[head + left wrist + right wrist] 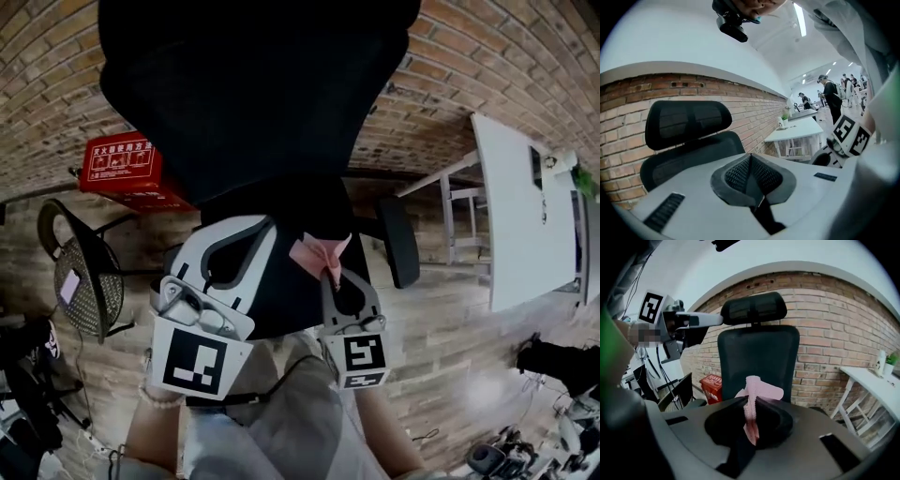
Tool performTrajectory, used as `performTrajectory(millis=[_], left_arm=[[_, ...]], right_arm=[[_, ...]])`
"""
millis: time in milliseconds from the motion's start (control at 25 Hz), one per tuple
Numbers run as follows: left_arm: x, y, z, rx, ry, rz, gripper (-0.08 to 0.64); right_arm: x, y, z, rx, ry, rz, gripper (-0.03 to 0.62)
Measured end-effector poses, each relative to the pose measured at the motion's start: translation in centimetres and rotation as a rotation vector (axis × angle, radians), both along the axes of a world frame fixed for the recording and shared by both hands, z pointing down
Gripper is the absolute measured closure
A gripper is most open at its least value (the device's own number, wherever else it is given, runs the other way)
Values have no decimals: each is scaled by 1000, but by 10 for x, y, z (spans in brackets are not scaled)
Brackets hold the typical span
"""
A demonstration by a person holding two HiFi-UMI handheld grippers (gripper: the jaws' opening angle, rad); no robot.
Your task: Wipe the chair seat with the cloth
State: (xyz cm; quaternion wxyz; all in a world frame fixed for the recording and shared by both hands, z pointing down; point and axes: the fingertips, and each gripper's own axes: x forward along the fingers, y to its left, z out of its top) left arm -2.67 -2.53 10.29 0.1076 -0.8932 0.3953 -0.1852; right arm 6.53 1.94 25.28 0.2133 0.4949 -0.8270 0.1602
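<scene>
Cloth (753, 401), pink, sits pinched in my right gripper (330, 270), jaws clamped on it over the black chair (253, 103) seat. My left gripper (751, 158) is closed on nothing. Brick wall (834, 324) behind, white table (516, 216) right, red box (122, 161) left.

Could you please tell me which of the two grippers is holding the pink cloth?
The right gripper: the pink cloth is pinched between its jaws, while the left gripper is shut on nothing.
</scene>
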Motion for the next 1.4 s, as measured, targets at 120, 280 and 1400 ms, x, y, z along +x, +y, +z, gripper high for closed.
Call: performTrajectory(millis=[120, 280, 1400], left_arm=[[2, 3, -31, 49, -4, -1, 541], [-3, 7, -62, 92, -10, -18, 541], [-22, 36, -105, 118, 23, -67, 541]], right_arm=[[9, -11, -46, 75, -34, 10, 537], [16, -25, -100, 163, -28, 14, 537], [4, -19, -200, 315, -74, -98, 538]])
